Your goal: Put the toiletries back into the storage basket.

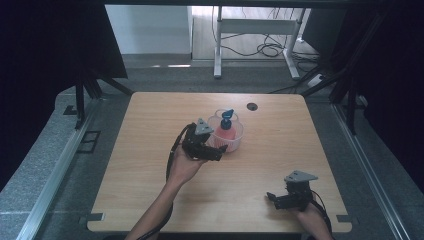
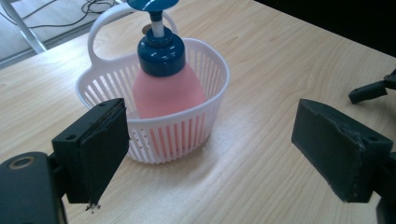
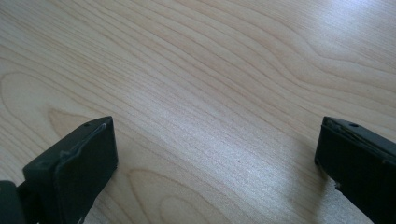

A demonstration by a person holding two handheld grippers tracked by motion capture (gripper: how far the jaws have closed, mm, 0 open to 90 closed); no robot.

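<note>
So the white slatted basket (image 1: 235, 140) sits a bit past the middle of the wooden counter (image 1: 150, 200), and there's a pink pump bottle (image 1: 226, 131) with a blue cap and pump head standing upright inside it. In the left gripper view you can see the basket (image 2: 187, 130) has a loop handle on its far rim and the bottle (image 2: 166, 93) fills most of it. The left tongs (image 1: 217, 151) are right up against the near side of the basket, jaws spread wide with nothing between them; from its own camera the left tongs (image 2: 210, 144) frame the basket, with the left jaw just in front of the wall, but I can't tell if it's actually touching. The right tongs (image 1: 276, 198) are well apart from all that, down near the front right edge of the counter, also spread wide and holding nothing, just bare wood grain under them in the right gripper view (image 3: 215, 154).
</note>
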